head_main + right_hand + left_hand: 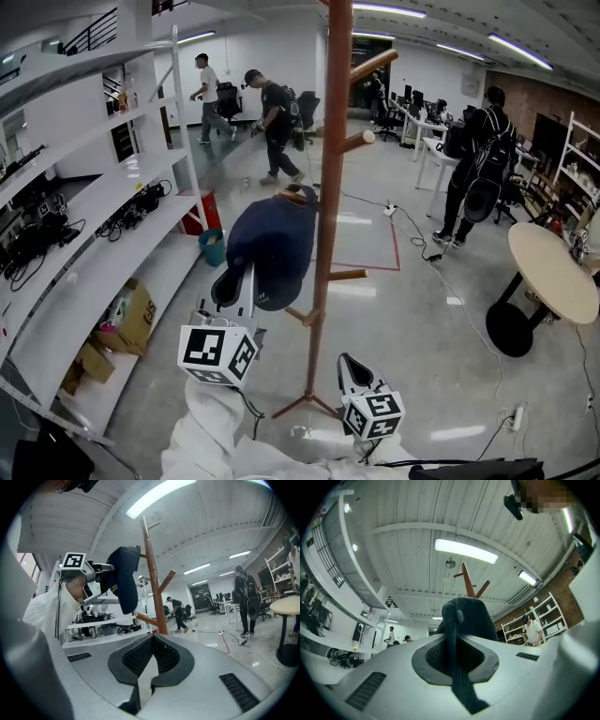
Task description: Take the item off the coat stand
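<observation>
Underfoot, glossy grey floor [412, 319]; white shelving [94, 272]

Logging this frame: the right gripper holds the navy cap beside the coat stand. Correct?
Not quite. The left gripper holds the navy cap beside the coat stand; the left gripper view shows the cap pinched between its fingers.

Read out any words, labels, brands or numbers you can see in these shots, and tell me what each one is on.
Nothing here reads clearly.
cap: small yellowish print near its lower edge, too small to read.
cardboard box on the lower shelf: dark print, too blurred to read.
marker cubes: black-and-white square patterns only, no words or numbers.
</observation>
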Demonstrator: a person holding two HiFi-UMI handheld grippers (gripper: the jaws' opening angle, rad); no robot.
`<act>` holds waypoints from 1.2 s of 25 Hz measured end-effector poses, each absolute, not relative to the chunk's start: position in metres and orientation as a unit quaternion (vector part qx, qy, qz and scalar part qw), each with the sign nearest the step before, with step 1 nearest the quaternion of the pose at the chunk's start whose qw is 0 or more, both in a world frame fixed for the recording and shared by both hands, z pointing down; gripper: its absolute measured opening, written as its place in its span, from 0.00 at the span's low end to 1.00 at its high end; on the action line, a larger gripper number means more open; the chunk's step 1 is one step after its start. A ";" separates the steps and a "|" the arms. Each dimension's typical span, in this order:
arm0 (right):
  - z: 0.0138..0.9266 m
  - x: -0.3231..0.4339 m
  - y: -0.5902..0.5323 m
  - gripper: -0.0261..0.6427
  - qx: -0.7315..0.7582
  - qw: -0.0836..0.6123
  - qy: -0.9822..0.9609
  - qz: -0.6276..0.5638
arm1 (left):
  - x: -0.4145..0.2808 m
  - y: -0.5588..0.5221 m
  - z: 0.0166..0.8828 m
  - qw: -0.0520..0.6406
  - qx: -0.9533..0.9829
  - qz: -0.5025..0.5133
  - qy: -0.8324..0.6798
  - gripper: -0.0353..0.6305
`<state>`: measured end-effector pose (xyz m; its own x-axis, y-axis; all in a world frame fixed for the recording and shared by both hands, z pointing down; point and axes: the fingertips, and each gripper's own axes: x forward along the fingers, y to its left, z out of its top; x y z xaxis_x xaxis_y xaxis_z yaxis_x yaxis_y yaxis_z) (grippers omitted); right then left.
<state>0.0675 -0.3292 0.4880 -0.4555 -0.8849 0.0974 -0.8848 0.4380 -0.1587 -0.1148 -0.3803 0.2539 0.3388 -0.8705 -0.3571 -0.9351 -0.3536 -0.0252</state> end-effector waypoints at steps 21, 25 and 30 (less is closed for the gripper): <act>0.496 0.061 -0.323 0.05 -0.510 -0.005 0.854 -0.101 | -0.144 -0.358 0.250 0.110 -0.784 0.175 0.585 0.07; 0.496 0.057 -0.323 0.05 -0.505 -0.007 0.857 -0.102 | -0.147 -0.348 0.257 0.096 -0.784 0.181 0.586 0.07; 0.497 0.053 -0.322 0.05 -0.498 -0.011 0.861 -0.103 | -0.145 -0.338 0.274 0.081 -0.785 0.181 0.587 0.07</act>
